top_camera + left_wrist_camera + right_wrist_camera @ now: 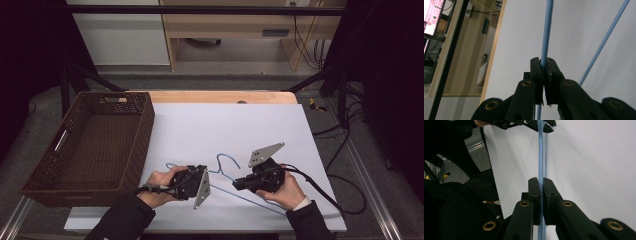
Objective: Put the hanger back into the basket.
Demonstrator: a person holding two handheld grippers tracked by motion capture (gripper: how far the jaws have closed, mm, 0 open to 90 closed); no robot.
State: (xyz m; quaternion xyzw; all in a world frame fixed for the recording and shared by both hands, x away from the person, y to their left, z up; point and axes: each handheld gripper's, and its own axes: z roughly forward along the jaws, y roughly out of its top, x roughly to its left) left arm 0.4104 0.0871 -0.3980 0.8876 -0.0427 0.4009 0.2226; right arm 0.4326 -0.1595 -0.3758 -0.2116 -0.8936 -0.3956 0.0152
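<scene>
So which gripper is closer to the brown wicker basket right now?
Left. The left gripper sits just right of the wicker basket, clamped on the blue wire hanger. The right gripper grips the same hanger farther right, beyond the left one.

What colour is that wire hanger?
Light blue; the hanger shows best in the left gripper view.

Both hands low over the table, grippers pointed at each other

Left gripper [207,181] in the left hand [159,186], jaws clamped together; right gripper [235,184] in the right hand [286,191], jaws pinched tight too. Dark sleeves on both forearms.
</scene>
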